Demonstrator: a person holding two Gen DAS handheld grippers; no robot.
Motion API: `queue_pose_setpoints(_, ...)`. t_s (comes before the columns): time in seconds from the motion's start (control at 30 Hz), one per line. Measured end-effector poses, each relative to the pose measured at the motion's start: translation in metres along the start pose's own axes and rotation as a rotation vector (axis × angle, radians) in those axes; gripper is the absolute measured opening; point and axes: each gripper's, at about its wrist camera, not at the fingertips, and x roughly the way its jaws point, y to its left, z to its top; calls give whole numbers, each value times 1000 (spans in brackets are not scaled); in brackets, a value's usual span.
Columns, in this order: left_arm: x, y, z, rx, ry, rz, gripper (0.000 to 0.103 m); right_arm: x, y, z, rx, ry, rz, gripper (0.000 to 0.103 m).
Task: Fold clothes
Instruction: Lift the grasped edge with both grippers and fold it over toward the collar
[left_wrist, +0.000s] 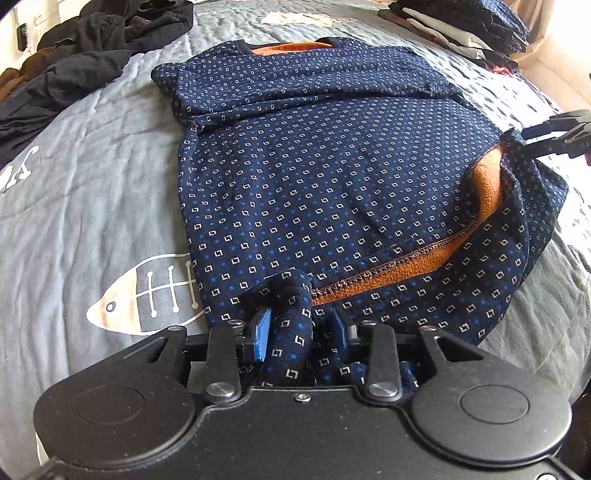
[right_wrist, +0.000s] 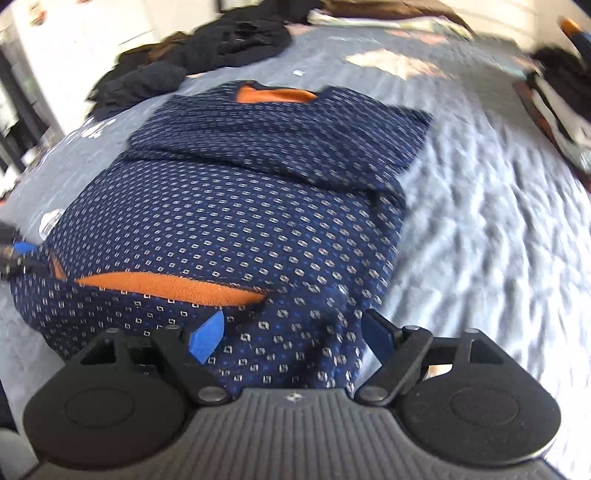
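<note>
No word, brand or number can be read in either view. The grey bedspread (left_wrist: 110, 177) carries white cursive lettering at its left edge (left_wrist: 22, 162), cut off by the frame and too partial to make out; the right wrist view shows similar white script (right_wrist: 92, 127), blurred beyond reading. A printed fish-skeleton drawing (left_wrist: 147, 291) sits on the bedspread beside the sweater (left_wrist: 314, 177), whose small square motifs are pattern, not text.

The left gripper (left_wrist: 301, 330) pointed steeply down, its blue pads (left_wrist: 261, 334) parted a little around a bunched fold of cloth without visibly pinching it. The right gripper (right_wrist: 295, 334) tilted downward too, jaws spread wide, its left pad at nine o'clock, right at three.
</note>
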Motion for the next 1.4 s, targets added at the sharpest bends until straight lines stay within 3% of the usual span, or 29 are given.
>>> queue_pose_setpoints(0.17, 0, -1, 0, 2, -2, 2, 36, 17, 3, 3, -67, 39, 11, 81)
queue_pose_setpoints(0.43, 2, -2, 2, 5, 3, 4, 38, 28, -3, -1, -17, 55, 26, 80)
queue_pose_setpoints(0.5, 3, -2, 2, 7, 4, 6, 39, 29, -2, -2, -16, 48, 47, 75)
queue_pose_setpoints(0.6, 2, -2, 1, 5, 2, 5, 39, 26, 1, 1, -20, 35, 67, 46)
queue_pose_setpoints(0.63, 2, -2, 1, 5, 2, 6, 39, 25, 2, 2, -16, 30, 68, 30)
queue_pose_setpoints(0.7, 2, -2, 1, 5, 2, 7, 39, 21, 3, 5, -10, 20, 70, 15)
queue_pose_setpoints(0.73, 2, -2, 1, 6, 2, 8, 39, 18, 4, 6, -10, 14, 77, 12)
queue_pose_setpoints(0.97, -1, 0, 1, 4, -22, -1, 37, -9, 6, 15, 14, -74, 115, 10)
queue_pose_setpoints(1.07, -6, 2, 2, -9, -58, -16, 14, -23, 0, 18, 56, -123, 132, 10)
queue_pose_setpoints(1.27, -25, 12, 11, -72, -146, -66, 9, -40, -7, 22, 104, -192, 162, 10)
queue_pose_setpoints(1.4, -24, 12, 13, -58, -124, -51, 9, -41, -7, 23, 102, -194, 168, 10)
